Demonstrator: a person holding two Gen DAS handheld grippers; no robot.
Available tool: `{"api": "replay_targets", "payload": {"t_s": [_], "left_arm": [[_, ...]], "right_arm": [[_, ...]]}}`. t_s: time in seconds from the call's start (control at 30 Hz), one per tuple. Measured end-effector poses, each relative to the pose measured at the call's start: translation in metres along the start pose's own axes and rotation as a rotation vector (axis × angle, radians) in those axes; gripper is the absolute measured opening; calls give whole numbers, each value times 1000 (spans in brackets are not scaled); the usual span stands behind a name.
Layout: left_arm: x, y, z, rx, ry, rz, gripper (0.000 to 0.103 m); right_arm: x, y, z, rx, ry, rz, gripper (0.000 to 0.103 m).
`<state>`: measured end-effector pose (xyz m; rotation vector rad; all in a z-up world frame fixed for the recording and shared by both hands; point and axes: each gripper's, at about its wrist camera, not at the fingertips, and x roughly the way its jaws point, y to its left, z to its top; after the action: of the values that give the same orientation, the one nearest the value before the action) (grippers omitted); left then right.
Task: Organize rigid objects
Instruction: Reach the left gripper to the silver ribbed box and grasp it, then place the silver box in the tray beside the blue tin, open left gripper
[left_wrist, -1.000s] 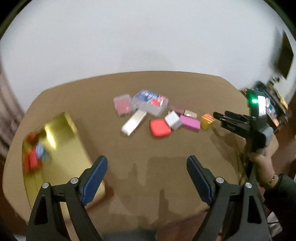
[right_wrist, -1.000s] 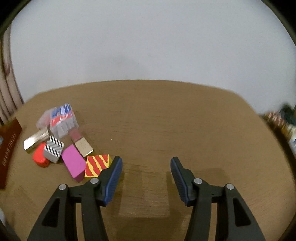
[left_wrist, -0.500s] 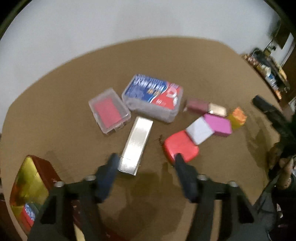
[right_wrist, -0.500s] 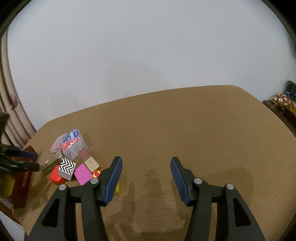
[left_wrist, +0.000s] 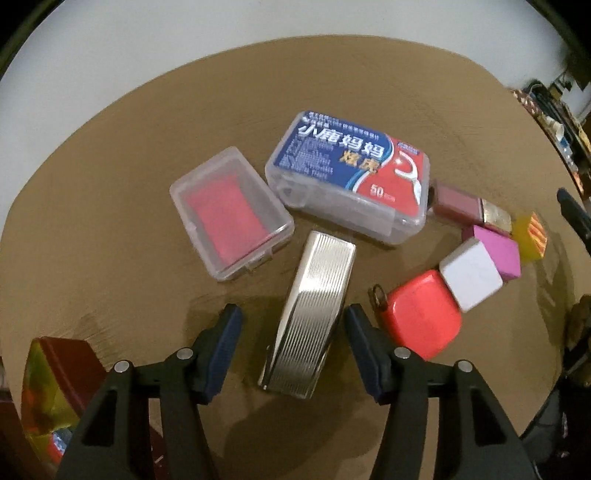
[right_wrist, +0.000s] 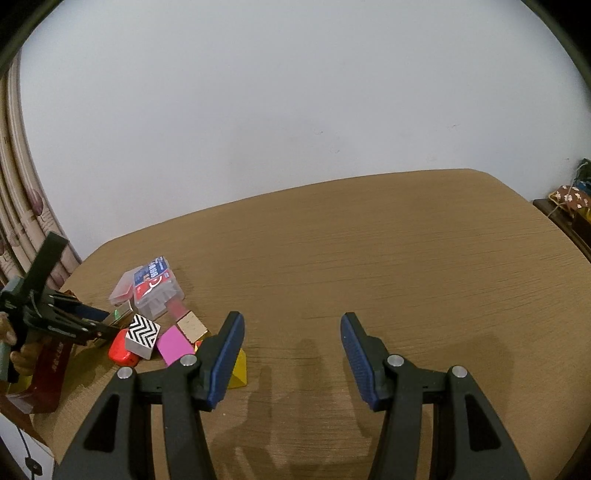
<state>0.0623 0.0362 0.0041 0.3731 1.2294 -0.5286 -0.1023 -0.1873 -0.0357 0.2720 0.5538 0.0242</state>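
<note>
Left wrist view: ribbed silver case (left_wrist: 312, 315) (shiny, oblong) lies between wide-open left tongs (left_wrist: 291, 343).

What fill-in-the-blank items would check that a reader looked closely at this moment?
1. The left tongs are open around the ribbed ____ case.
2. The right tongs are open and hold ____.
3. The white cube rests against the red case and the ____ block.
4. The clear flat box holds something ____.

Missing words: silver; nothing; pink; red
</note>
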Motion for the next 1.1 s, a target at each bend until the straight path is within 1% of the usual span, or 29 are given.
{"api": "replay_targets", "payload": {"t_s": [0.03,0.07,0.1,0.13,0.23,0.27,0.3,0.33,0.4,0.47,0.53,0.57,0.6,0.63,0.67,0.7,0.73,0.8,0.87,0.93,1.0,1.1], "left_arm": [[-1,-2,0,-13,-8,-6,34],[-3,-4,-1,-20,-15,-2,29],[-5,-8,-1,-26,-14,9,26],[-8,-13,-5,-38,-25,40,26],[-16,-27,-20,-66,-47,89,26],[-23,-30,-28,-101,-55,90,26],[-31,-31,-34,-135,-65,76,26],[-43,-31,-41,-171,-85,57,26],[-71,-27,-57,-230,-125,45,26],[-104,-11,-75,-312,-164,30,26],[-132,17,-93,-410,-186,36,26],[-144,34,-102,-458,-192,58,26],[-149,50,-103,-481,-186,87,26],[-153,68,-111,-503,-167,134,26],[-152,86,-115,-522,-149,159,26],[-146,92,-116,-547,-130,175,26],[-137,107,-121,-580,-95,178,26],[-119,132,-127,-624,-58,183,26],[-103,145,-128,-653,-48,200,26],[-87,156,-131,-691,-48,192,26],[-75,170,-131,-728,-46,202,26],[-61,177,-130,-775,-29,221,26]], "right_arm": [[-1,-1,0,1,1,1,56],[-1,-2,1,2,2,1,56],[-1,-2,2,3,4,1,56],[-1,-3,2,5,7,1,56],[-2,-6,2,14,11,-1,56],[-2,-6,3,16,11,-2,56],[-3,-7,4,16,12,-1,56],[-3,-8,4,16,14,-2,56],[-2,-9,6,15,22,-4,56],[0,-10,9,13,31,-2,56],[2,-11,11,14,40,-8,56],[2,-10,10,13,41,-10,56],[3,-10,11,12,41,-12,56],[3,-10,11,12,42,-14,56],[3,-10,11,12,43,-16,56],[4,-9,11,12,45,-19,56],[5,-9,11,11,47,-20,56],[7,-8,10,8,51,-21,56],[9,-7,10,7,56,-22,56],[12,-7,10,7,63,-18,56],[14,-5,9,6,67,-18,56],[17,-4,9,2,76,-12,56]]}}
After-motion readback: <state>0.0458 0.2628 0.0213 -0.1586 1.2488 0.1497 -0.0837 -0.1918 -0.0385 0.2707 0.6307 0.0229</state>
